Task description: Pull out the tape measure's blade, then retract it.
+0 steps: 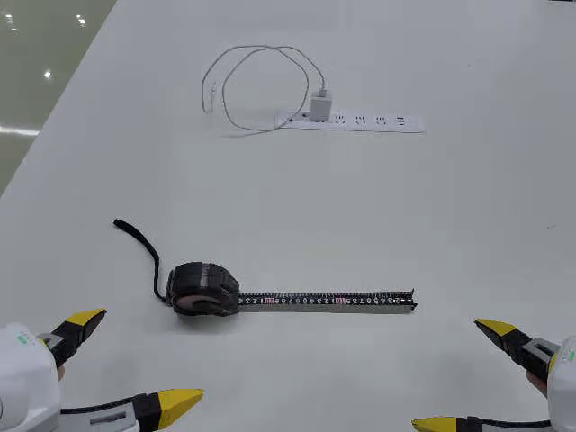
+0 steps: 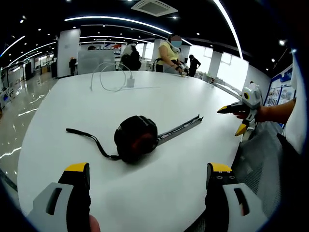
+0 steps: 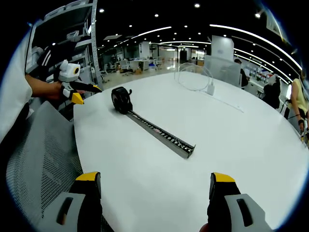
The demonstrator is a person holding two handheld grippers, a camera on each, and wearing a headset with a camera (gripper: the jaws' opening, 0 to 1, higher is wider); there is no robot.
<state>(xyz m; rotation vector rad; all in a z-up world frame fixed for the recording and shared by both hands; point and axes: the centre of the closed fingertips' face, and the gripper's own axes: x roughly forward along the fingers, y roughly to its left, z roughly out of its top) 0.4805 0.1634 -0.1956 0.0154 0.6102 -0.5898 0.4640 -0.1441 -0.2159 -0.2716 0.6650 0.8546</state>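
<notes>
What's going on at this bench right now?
A person holds two grippers over a white table. The tape measure lies between them, its blade extended toward the right gripper. That one and the left gripper both have open jaws and touch nothing. The blade is out and not yet retracted.

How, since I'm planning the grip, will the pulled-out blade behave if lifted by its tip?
The blade lies flat and thin, so it would probably sag or buckle. The case looks bulkier, likely staying put.
</notes>
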